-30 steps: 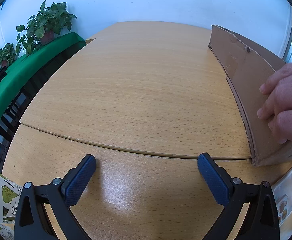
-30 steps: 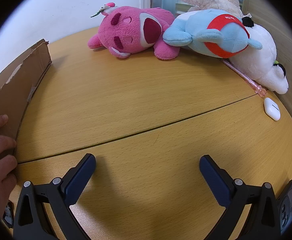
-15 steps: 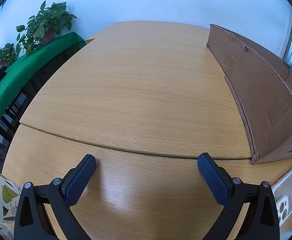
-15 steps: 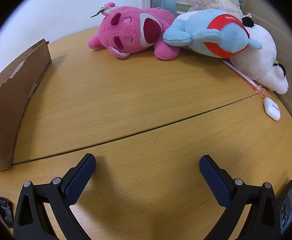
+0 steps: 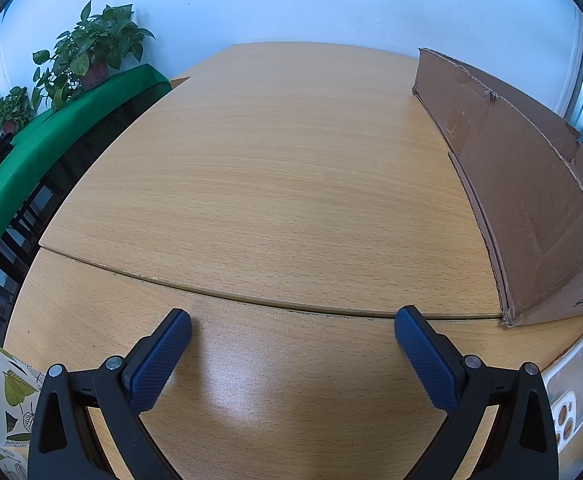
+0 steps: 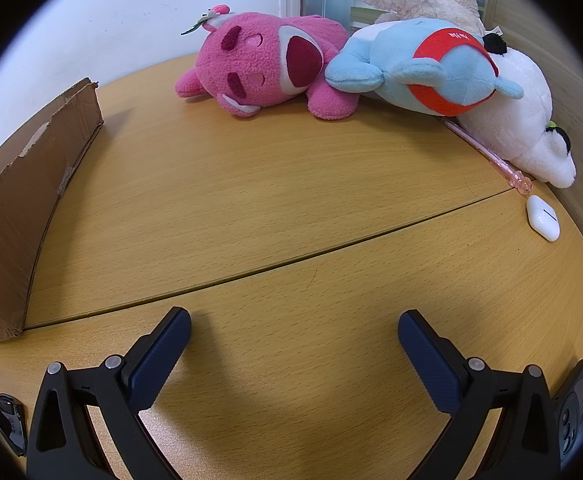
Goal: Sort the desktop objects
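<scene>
My left gripper [image 5: 291, 326] is open and empty above the wooden desk [image 5: 275, 184]. A brown cardboard box [image 5: 531, 200] stands to its right; it also shows at the left of the right wrist view [image 6: 23, 200]. A clear phone case [image 5: 575, 384] lies at the lower right. My right gripper [image 6: 293, 326] is open and empty. Far ahead lie a pink plush [image 6: 267, 68], a blue plush [image 6: 431, 68] and a white plush [image 6: 527, 120]. A pink pen [image 6: 491, 156] and a white earbud case [image 6: 543, 218] lie at the right.
Potted plants [image 5: 91, 52] stand on a green ledge [image 5: 31, 152] left of the desk. A leaf-print item [image 5: 7, 400] is at the lower left. A dark device [image 6: 575, 404] and a metal clip [image 6: 3, 416] sit at the right wrist view's lower corners.
The bare hand that rested on the cardboard box has withdrawn from both views. The box has shifted slightly. Both grippers have stayed still.
</scene>
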A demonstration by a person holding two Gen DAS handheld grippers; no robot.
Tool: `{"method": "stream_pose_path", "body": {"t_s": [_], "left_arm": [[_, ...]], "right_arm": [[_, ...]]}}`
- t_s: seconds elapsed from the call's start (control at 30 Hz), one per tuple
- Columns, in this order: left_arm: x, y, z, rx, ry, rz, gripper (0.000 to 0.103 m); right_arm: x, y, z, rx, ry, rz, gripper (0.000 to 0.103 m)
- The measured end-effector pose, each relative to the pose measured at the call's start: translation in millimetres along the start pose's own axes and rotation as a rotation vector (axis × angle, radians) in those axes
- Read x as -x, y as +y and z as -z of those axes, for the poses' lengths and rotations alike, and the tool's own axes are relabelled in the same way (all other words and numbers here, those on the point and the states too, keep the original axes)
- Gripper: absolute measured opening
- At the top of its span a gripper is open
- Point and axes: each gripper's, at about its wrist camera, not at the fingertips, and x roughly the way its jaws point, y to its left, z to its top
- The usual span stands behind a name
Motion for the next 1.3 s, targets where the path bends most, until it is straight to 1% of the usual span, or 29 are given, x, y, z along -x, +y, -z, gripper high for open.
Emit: {"method": "stream_pose_path", "body": {"t_s": [0.4, 0.43, 0.5, 0.53, 0.63, 0.67, 0.73, 0.77, 0.8, 0.87, 0.9, 0.93, 0.97, 1.0, 1.03, 1.07, 1.1, 1.13, 1.17, 1.2, 1.27, 1.3], "left_arm": [[-0.2, -0.1, 0.1, -0.001, 0.0, 0.0, 0.103], [-0.2, -0.2, 0.1, -0.001, 0.0, 0.0, 0.103], [-0.3, -0.1, 0.0, -0.001, 0.0, 0.0, 0.103], [-0.2, -0.1, 0.0, -0.001, 0.0, 0.0, 0.103], [-0.2, -0.1, 0.0, -0.001, 0.0, 0.001, 0.103], [-0.1, -0.4, 0.0, -0.001, 0.0, 0.001, 0.103], [0.0, -0.3, 0.1, -0.001, 0.0, 0.001, 0.103], [-0.2, -0.1, 0.0, -0.001, -0.001, 0.001, 0.103], [-0.1, 0.2, -0.5, -0.003, -0.002, 0.006, 0.103], [-0.1, 2.6, -1.4, -0.025, 0.02, 0.023, 0.103], [6.2, 2.3, 2.6, -0.016, 0.048, 0.047, 0.099], [16.8, 1.8, 9.2, 0.011, 0.059, 0.083, 0.096], [35.2, 0.1, 17.2, 0.05, 0.064, 0.152, 0.093], [60.4, -0.2, 24.4, 0.104, 0.048, 0.27, 0.094], [76.6, 3.9, 25.8, 0.133, 0.023, 0.359, 0.096], [104.0, -2.3, 34.5, 0.143, -0.019, 0.463, 0.102], [118.7, -9.5, 41.0, 0.128, -0.046, 0.504, 0.103], [134.2, -18.1, 47.3, 0.105, -0.072, 0.563, 0.103], [137.2, -33.2, 54.5, 0.037, -0.067, 0.561, 0.103], [142.5, -45.3, 62.5, 0.034, -0.05, 0.62, 0.103], [133.4, -63.5, 69.9, 0.021, 0.013, 0.666, 0.103], [120.7, -75.8, 76.6, -0.002, 0.037, 0.676, 0.102]], "right_arm": [[-1.4, 1.1, -2.3, 0.011, 0.0, -0.009, 0.103], [0.3, 1.7, -0.5, 0.015, 0.007, -0.009, 0.103], [8.9, 5.9, 7.3, 0.04, 0.056, -0.026, 0.102], [14.7, 7.7, 11.9, 0.059, 0.062, -0.033, 0.101], [64.2, 17.8, 32.2, 0.17, -0.009, -0.039, 0.101], [86.9, 20.9, 37.3, 0.203, -0.036, -0.058, 0.101], [140.1, 28.2, 45.2, 0.25, -0.114, -0.127, 0.101], [171.5, 34.9, 48.7, 0.271, -0.162, -0.179, 0.102], [190.1, 41.3, 50.8, 0.285, -0.189, -0.218, 0.102], [230.7, 63.0, 56.7, 0.334, -0.237, -0.333, 0.102], [248.7, 79.5, 61.5, 0.365, -0.258, -0.397, 0.102], [261.5, 95.4, 66.9, 0.391, -0.273, -0.451, 0.102], [272.9, 114.4, 75.6, 0.422, -0.279, -0.515, 0.102], [277.1, 131.4, 80.1, 0.451, -0.267, -0.565, 0.102], [279.5, 154.2, 87.8, 0.488, -0.243, -0.63, 0.102], [277.8, 174.3, 93.9, 0.518, -0.223, -0.683, 0.102], [273.2, 196.8, 101.0, 0.548, -0.189, -0.739, 0.102], [267.1, 213.9, 105.2, 0.568, -0.153, -0.777, 0.102], [255.9, 241.6, 114.5, 0.603, -0.088, -0.821, 0.102], [247.5, 261.7, 120.0, 0.629, -0.05, -0.834, 0.102], [226.8, 298.8, 132.3, 0.671, 0.038, -0.84, 0.101], [213.0, 316.5, 137.4, 0.688, 0.09, -0.826, 0.1]]}}
